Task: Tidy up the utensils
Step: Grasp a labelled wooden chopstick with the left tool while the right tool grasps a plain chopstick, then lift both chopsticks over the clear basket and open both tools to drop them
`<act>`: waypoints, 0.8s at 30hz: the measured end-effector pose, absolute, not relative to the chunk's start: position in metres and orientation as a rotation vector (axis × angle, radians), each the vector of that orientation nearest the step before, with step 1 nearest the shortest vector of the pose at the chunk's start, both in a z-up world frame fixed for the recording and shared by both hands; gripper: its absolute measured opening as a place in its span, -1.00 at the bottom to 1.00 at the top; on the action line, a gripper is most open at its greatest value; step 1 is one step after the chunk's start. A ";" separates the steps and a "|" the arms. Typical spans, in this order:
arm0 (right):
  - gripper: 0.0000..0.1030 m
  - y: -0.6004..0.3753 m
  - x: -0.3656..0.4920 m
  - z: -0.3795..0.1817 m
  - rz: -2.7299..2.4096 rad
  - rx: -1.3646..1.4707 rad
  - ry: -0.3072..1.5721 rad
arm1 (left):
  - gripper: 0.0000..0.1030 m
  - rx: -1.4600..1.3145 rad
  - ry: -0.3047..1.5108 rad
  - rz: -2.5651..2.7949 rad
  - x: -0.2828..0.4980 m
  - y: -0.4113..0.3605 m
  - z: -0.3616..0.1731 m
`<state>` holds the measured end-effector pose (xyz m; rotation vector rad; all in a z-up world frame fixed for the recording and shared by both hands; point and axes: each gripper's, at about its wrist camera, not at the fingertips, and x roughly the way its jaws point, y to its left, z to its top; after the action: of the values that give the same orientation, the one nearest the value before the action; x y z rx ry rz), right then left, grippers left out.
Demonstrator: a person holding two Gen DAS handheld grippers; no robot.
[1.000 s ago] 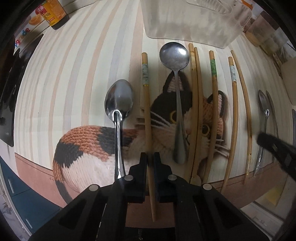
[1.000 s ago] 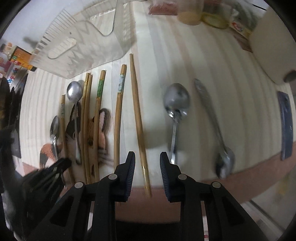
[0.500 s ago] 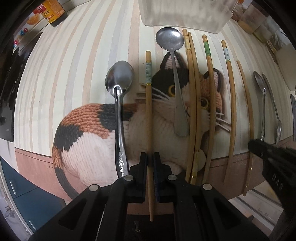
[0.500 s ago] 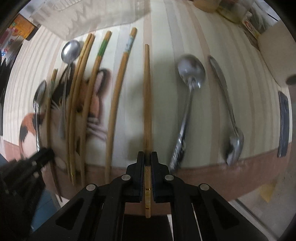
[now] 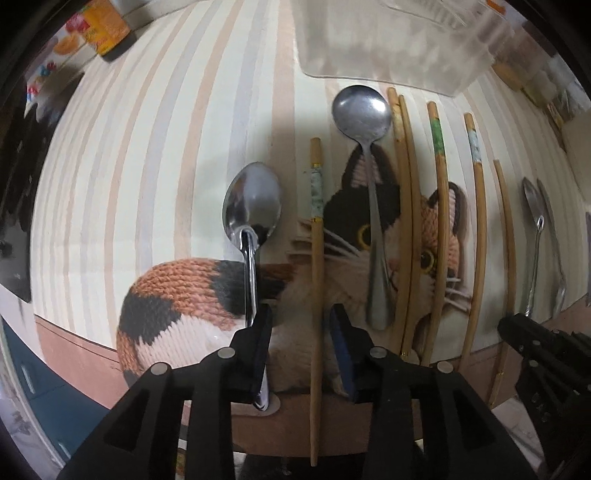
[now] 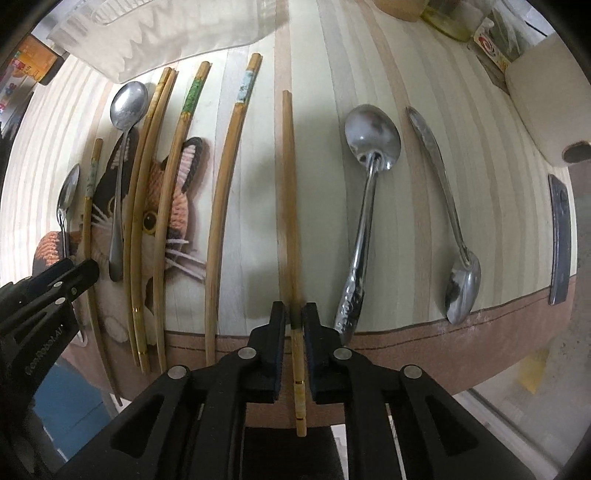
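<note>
Chopsticks and spoons lie in a row on a striped cloth with a knitted cat print. My left gripper (image 5: 301, 317) is open around a patterned wooden chopstick (image 5: 316, 236), its jaws apart on either side without touching it. A shiny spoon (image 5: 251, 214) lies just left of it and a dull spoon (image 5: 364, 122) just right. My right gripper (image 6: 294, 314) is shut on a plain wooden chopstick (image 6: 289, 184), which points away across the cloth. Several more chopsticks (image 6: 225, 162) lie to its left, two spoons (image 6: 369, 147) to its right.
A translucent plastic container (image 5: 388, 40) stands at the far side of the cloth, also in the right wrist view (image 6: 166, 33). Jars and packets (image 6: 487, 40) sit at the back right. A dark flat object (image 6: 559, 236) lies at the right edge. The table edge runs just below both grippers.
My left gripper has opened and let go of the patterned chopstick, which now lies on the cloth. My right gripper closed on the plain chopstick and still holds it.
</note>
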<state>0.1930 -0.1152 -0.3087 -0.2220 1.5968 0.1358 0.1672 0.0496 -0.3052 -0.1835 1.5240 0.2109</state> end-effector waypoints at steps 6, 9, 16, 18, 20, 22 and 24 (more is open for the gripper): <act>-0.74 -0.108 0.229 -0.317 0.121 -0.209 1.589 | -0.91 -0.158 1.506 0.193 0.172 0.058 -0.304; -0.83 -0.108 0.232 -0.320 0.124 -0.212 1.575 | -0.91 -0.135 1.496 0.203 0.174 0.041 -0.304; -0.87 -0.114 0.207 -0.313 0.139 -0.182 1.553 | -0.91 -0.120 1.470 0.213 0.158 0.039 -0.290; -0.87 -0.115 0.202 -0.307 0.148 -0.168 1.544 | -0.91 -0.122 1.459 0.214 0.150 0.042 -0.282; -0.87 -0.117 0.200 -0.298 0.157 -0.153 1.533 | -0.91 -0.122 1.441 0.213 0.143 0.044 -0.268; -0.87 -0.119 0.199 -0.288 0.166 -0.133 1.517 | -0.91 -0.122 1.420 0.211 0.140 0.047 -0.251; -0.87 -0.121 0.198 -0.277 0.175 -0.114 1.502 | -0.91 -0.131 1.393 0.207 0.138 0.049 -0.234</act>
<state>0.1980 -0.1213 -0.2768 -0.1139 1.5017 0.1747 0.1380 0.0490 -0.2345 -0.1309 1.3932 0.2073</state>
